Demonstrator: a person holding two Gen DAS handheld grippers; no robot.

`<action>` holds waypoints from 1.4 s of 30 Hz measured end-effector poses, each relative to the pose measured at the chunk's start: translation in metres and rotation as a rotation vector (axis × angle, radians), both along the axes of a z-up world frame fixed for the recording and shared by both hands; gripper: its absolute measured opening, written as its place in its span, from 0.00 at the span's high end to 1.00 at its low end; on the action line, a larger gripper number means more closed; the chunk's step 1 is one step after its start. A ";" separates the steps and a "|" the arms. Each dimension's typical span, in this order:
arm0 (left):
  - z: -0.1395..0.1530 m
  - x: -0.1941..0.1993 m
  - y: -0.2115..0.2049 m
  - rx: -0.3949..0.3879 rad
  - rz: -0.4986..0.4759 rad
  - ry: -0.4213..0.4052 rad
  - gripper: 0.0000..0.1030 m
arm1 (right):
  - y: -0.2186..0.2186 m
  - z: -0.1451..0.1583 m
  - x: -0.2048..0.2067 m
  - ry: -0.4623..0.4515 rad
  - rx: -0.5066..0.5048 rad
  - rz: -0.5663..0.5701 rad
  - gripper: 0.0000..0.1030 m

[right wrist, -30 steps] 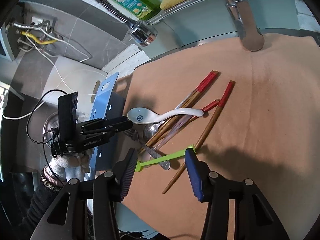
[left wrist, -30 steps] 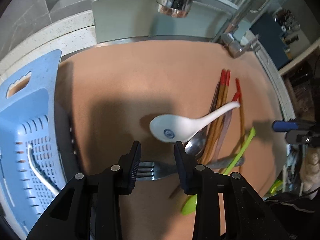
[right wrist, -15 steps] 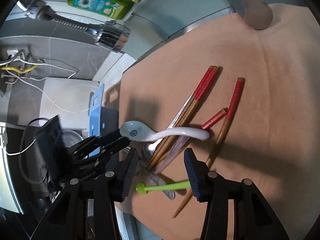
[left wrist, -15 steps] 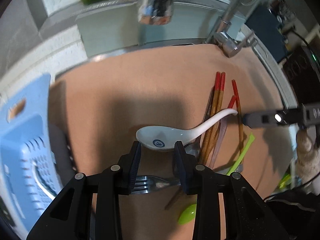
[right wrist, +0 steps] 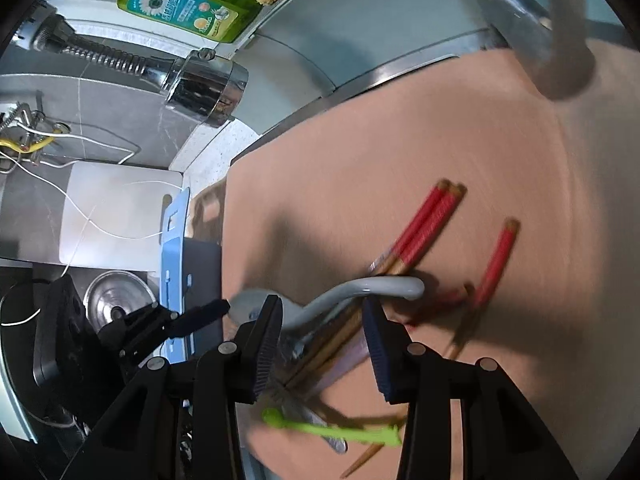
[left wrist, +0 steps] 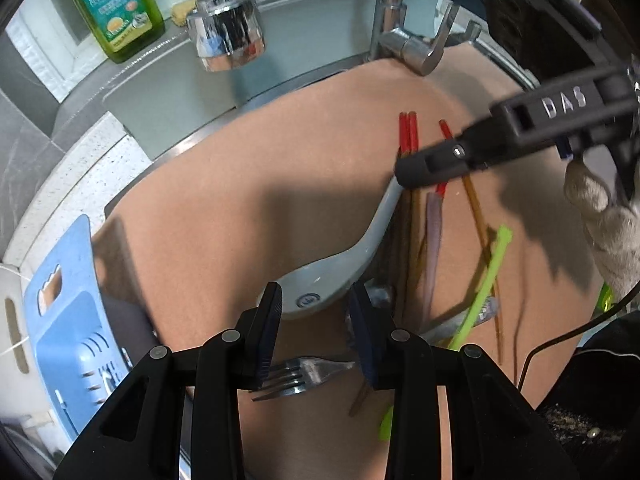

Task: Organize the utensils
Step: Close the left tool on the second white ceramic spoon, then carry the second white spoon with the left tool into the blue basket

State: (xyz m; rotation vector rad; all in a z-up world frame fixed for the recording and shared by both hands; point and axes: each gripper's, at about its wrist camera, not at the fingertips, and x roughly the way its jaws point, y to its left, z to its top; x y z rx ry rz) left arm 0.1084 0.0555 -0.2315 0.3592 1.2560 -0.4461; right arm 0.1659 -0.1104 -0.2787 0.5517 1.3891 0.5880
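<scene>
A white ceramic spoon point(left wrist: 340, 264) lies on the tan mat point(left wrist: 240, 200), its handle point(right wrist: 384, 286) propped over red-tipped chopsticks point(right wrist: 424, 220). My left gripper point(left wrist: 316, 320) points steeply down and is open, its fingertips on either side of the spoon's bowl. My right gripper point(right wrist: 324, 336) straddles the spoon's handle with its jaws closing; the pads are apart from the handle. The right gripper's tip point(left wrist: 420, 168) shows in the left wrist view at the handle's end. A metal fork point(left wrist: 300, 372), a green plastic utensil point(left wrist: 488, 276) and a metal spoon lie in the same pile.
A blue perforated basket point(left wrist: 68, 320) stands at the mat's left edge. A chrome spray head point(left wrist: 226, 36) and tap point(left wrist: 408, 40) hang over the back of the sink. A green dish soap bottle point(left wrist: 116, 8) and a sponge sit on the ledge behind.
My left gripper has rolled and moved up to the spoon's bowl. My right gripper has come down over the spoon's handle and its jaws have narrowed.
</scene>
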 end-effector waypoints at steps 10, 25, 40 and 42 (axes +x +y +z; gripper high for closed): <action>-0.010 -0.004 -0.002 0.006 -0.036 0.030 0.68 | 0.028 -0.006 0.021 -0.018 -0.060 0.051 0.63; -0.021 -0.009 -0.009 0.039 -0.090 0.005 0.72 | 0.052 -0.013 0.031 -0.045 -0.110 0.086 0.67; -0.013 -0.019 -0.014 0.004 -0.106 -0.015 0.87 | 0.059 -0.009 0.021 -0.047 -0.073 0.103 0.92; -0.008 -0.024 -0.016 0.000 -0.107 -0.024 0.88 | 0.059 -0.005 0.018 -0.048 -0.064 0.100 0.92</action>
